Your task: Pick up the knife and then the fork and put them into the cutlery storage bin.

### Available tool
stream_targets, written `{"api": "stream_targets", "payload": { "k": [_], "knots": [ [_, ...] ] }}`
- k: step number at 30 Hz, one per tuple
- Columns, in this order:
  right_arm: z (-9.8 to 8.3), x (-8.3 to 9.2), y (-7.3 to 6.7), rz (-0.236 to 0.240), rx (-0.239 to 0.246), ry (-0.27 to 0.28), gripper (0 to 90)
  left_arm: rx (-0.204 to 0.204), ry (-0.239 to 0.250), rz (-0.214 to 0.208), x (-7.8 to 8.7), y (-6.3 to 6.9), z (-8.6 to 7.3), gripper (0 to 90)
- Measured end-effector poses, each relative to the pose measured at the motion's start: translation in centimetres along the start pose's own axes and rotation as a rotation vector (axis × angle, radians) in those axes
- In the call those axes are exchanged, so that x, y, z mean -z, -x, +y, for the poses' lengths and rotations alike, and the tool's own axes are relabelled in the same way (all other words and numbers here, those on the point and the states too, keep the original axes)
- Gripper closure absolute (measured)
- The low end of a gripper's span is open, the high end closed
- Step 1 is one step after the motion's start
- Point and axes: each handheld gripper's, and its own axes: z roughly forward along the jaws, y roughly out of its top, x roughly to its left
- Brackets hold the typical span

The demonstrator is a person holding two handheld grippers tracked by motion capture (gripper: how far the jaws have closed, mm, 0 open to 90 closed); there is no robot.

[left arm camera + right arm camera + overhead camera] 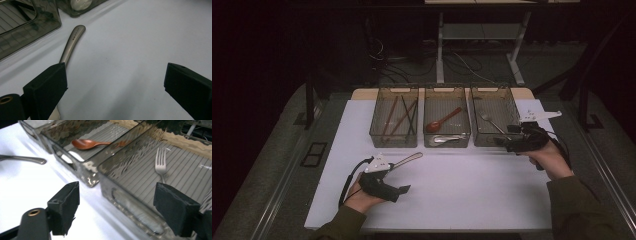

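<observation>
On the white worktop [452, 190], just in front of the three smoky bins, lies a metal utensil [408, 159], its handle reaching toward the left bin [394, 141]. A short dark stamp on that handle shows in the left gripper view, too small to read. The left tool [399, 190] rests beside it, jaws well apart and nothing between them. At the right bin [484, 141], where a fork [160, 165] lies, the right tool [507, 142] hangs with jaws spread and empty.
</observation>
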Motion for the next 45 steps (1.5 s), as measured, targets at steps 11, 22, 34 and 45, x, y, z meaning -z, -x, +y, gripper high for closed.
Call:
{"api": "stream_targets", "payload": {
  "k": [11, 22, 34, 45],
  "knots": [
    [-3.9, 0.2, -2.9, 0.005, 0.022, 0.022, 16.0, 0.002, 0.000, 0.020, 0.4, -0.7, 0.3, 14.5],
    [-6.7, 0.6, -4.9, 0.029, 0.023, 0.041, 15.4, 0.020, -0.005, 0.048, 0.6, -2.2, 1.0, 26.4],
    [-9.1, 0.8, -6.1, 0.031, 0.002, 0.040, 15.4, 0.000, -0.045, 0.060, 0.3, -4.5, 1.7, 44.9],
    [-9.3, 0.8, -6.0, 0.034, 0.006, 0.033, 15.4, -0.013, -0.116, 0.008, -1.8, -6.4, 1.8, 62.3]
  ]
}}
